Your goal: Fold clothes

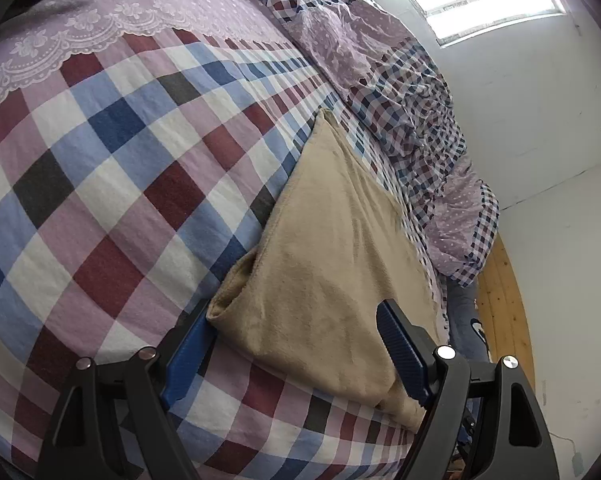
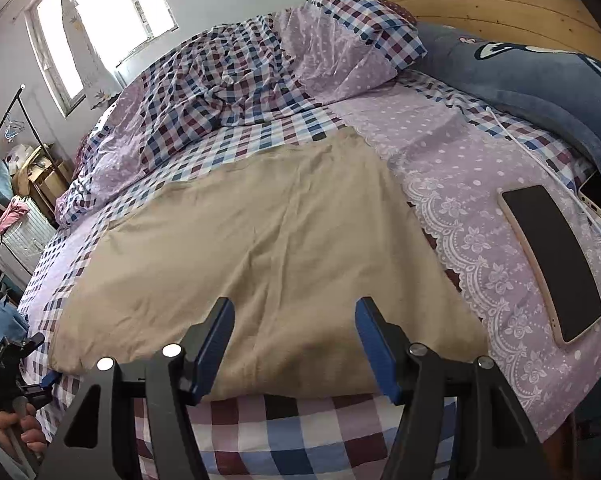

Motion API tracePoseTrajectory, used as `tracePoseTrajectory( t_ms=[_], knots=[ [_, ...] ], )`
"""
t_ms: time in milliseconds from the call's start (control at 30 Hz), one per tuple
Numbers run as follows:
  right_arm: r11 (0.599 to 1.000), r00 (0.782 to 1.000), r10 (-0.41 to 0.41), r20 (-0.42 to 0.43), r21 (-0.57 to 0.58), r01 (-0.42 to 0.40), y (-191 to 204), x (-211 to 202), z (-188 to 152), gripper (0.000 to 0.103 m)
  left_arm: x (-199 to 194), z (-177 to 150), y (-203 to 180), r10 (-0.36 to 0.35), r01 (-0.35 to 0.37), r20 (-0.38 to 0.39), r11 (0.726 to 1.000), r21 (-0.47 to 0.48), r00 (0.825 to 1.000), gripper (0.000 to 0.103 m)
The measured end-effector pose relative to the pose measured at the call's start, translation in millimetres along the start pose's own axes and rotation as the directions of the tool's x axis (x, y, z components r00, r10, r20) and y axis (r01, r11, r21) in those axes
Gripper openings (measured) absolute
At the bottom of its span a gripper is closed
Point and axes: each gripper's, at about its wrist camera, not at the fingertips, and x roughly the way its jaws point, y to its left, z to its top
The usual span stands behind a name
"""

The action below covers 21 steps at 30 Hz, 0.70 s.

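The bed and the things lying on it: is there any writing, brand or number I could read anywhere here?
No readable text anywhere in either view.
Phone: screen dark, no brand showing.
Second phone: mostly hidden, nothing legible.
Blue plush blanket: a white and dark picture, no letters.
Tan garment: plain, no label visible.
Checked sheet: pattern only.

Each wrist camera looks forward and downward, close above the bed (image 1: 112, 152) edge; both views share the beige garment (image 1: 332, 248) (seen from opposite ends).
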Motion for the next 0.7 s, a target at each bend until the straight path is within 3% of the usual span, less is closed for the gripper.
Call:
tracePoseTrajectory(
  t_ms=[300, 533, 700],
  knots=[
    [0.999, 1.0, -0.011, 0.013, -0.05, 0.012, 5.8, -4.2, 0.0, 0.067, 1.8, -2.2, -3.7, 0.018, -0.018, 0.012, 1.0, 0.021, 1.0, 0.084],
    [0.999, 1.0, 0.01, 0.003, 0.031, -0.01, -12.6, -5.8, 1.1, 0.067, 2.4, -1.5, -3.5, 0.007, -0.007, 0.019, 1.0, 0.016, 1.0, 0.084],
    [0.999, 1.0, 0.012, 0.01, 0.03, -0.012, -13.0, -7.5, 0.9, 0.067, 1.8, -2.4, -3.3, 0.012, -0.012, 0.027, 1.0, 0.01, 1.0, 0.083]
  ],
)
